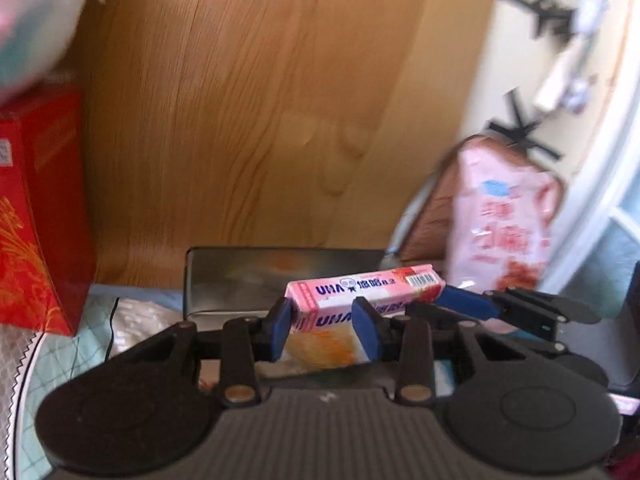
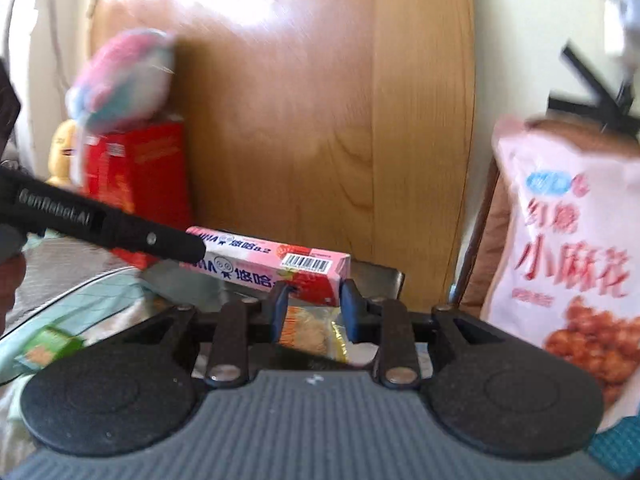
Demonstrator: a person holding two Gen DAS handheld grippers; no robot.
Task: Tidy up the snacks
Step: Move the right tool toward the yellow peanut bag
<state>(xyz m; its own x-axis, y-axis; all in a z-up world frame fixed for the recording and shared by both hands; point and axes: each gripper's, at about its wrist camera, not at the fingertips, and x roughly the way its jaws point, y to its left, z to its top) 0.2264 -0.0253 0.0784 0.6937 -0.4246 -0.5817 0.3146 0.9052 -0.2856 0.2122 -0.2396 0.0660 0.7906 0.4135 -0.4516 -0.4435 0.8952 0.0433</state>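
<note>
- Wood-grain panelling (image 1: 248, 112) fills the background of both wrist views, with a quilted teal cloth (image 1: 80, 344) at lower left.
- At right, a large pink snack bag (image 2: 572, 248) printed with red characters stands upright against the pale wall; a red box (image 1: 40, 208) stands at far left, a blurred pink-and-blue soft toy (image 2: 124, 76) on top of it.
- A dark metal tin (image 1: 240, 280) sits in the middle ground, just behind the grippers.
- The pink candy box (image 1: 360, 288), long and slim, is held level above the tin, carried by both tools at once.
- The left gripper (image 1: 326, 330) is clenched on the box's left end; the right gripper (image 2: 314, 312) clamps its barcode end.
- Judged step: the box is mid-transfer, seemingly bound for the tin. Next, both hands need to lower it evenly and release it together, so that neither end tips.
</note>
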